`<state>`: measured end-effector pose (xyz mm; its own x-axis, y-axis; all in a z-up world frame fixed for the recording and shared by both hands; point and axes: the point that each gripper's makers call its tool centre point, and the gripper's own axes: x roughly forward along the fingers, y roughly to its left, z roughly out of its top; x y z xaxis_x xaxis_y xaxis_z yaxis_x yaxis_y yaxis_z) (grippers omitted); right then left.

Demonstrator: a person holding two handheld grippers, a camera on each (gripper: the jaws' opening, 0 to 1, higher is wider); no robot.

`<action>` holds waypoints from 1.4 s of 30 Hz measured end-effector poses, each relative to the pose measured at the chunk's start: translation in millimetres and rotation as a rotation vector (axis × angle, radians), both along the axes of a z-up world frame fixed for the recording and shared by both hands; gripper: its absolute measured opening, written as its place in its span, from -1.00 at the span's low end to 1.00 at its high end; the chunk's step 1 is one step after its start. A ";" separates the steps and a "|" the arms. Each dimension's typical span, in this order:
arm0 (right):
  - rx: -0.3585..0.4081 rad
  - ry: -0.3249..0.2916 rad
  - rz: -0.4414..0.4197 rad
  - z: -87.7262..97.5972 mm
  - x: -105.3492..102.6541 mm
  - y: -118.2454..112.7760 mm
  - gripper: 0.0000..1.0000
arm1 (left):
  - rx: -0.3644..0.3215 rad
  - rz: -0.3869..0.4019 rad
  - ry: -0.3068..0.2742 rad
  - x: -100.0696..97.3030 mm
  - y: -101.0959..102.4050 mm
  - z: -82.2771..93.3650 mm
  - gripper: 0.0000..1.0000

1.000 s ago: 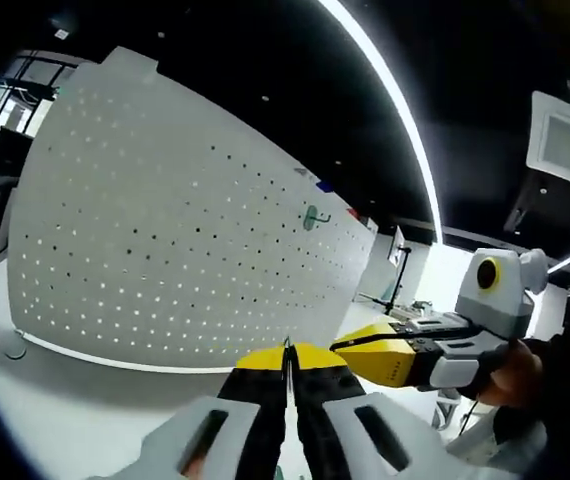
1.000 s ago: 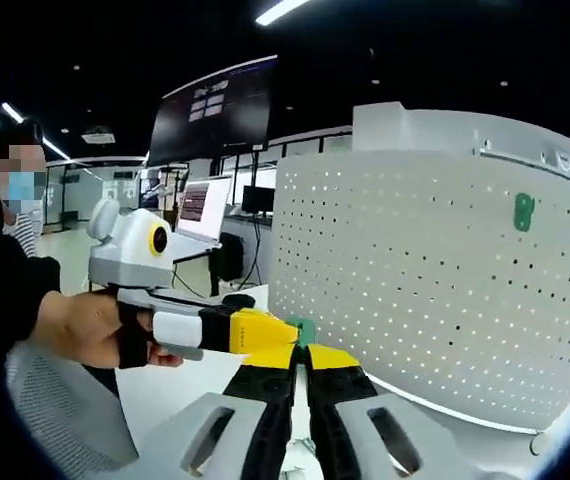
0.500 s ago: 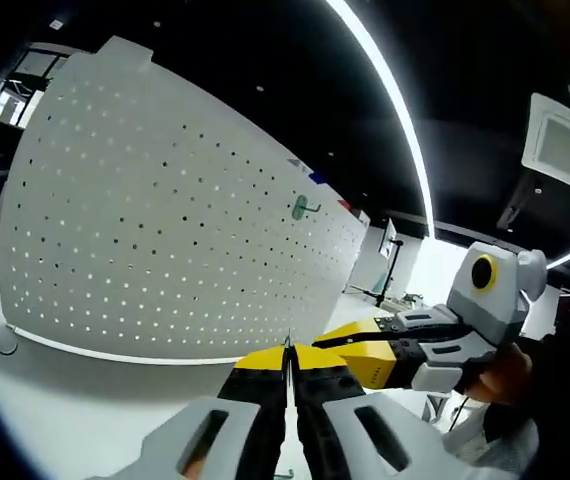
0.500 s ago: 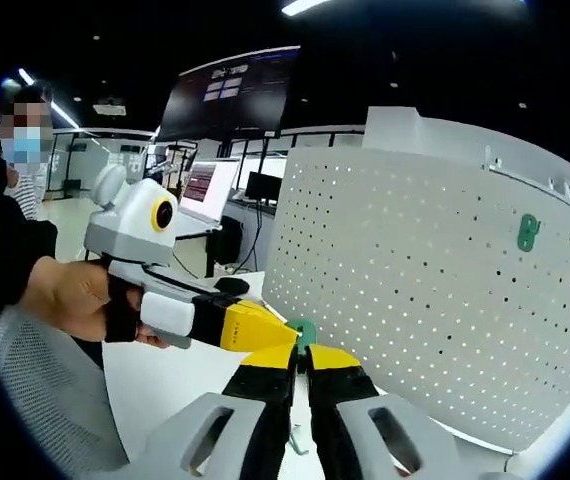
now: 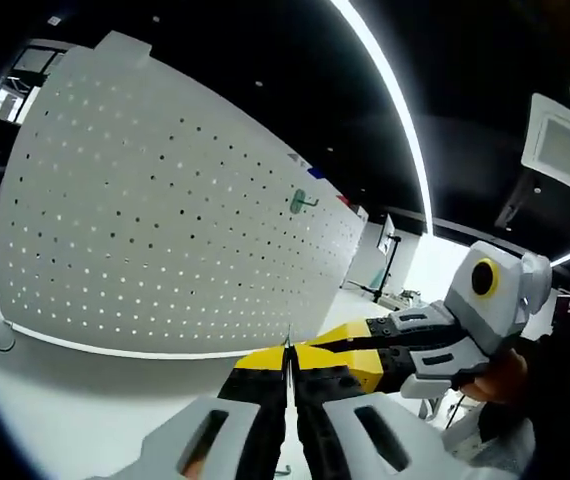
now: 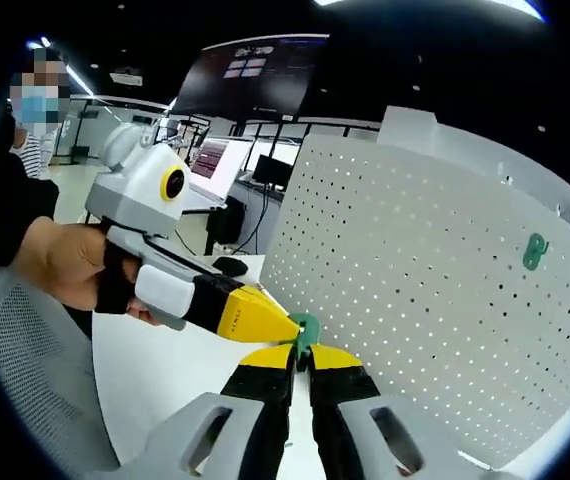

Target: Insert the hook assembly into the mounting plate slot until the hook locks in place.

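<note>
Left gripper (image 5: 287, 352), yellow-tipped, jaws pressed together, raised before the white perforated mounting plate (image 5: 155, 220) standing upright on the white worktop (image 5: 75, 400). Right gripper (image 6: 301, 358) beside it, jaws closed on a small green hook assembly (image 6: 306, 328), its top poking out just above the tips. Tip of the left gripper touching or just beside that green piece in the right gripper view; cannot tell which. A second green hook (image 6: 535, 251) already hanging high on the plate, well apart from both grippers. A person's hand (image 6: 65, 265) wrapped around the left gripper's handle.
</note>
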<state>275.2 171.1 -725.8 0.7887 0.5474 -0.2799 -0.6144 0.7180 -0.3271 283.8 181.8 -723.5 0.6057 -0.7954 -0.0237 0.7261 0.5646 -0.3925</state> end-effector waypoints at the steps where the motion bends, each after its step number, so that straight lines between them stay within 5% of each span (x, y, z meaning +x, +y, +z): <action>1: -0.003 0.000 0.000 -0.2 0.1 -0.1 -0.94 | 0.003 -0.003 0.000 -0.2 -0.4 -0.4 -0.98; 22: -0.022 0.017 -0.004 -4.1 -0.8 -2.8 -0.98 | 0.011 -0.034 0.017 -4.2 -5.9 -3.4 -0.97; 33: -0.001 0.001 -0.027 4.1 -0.1 -9.1 -0.98 | 0.016 -0.024 -0.042 -3.9 -5.4 5.1 -0.75; 42: 0.014 -0.012 -0.060 11.8 3.9 -23.1 -0.98 | 0.127 0.006 -0.154 -3.5 -5.3 9.4 -0.43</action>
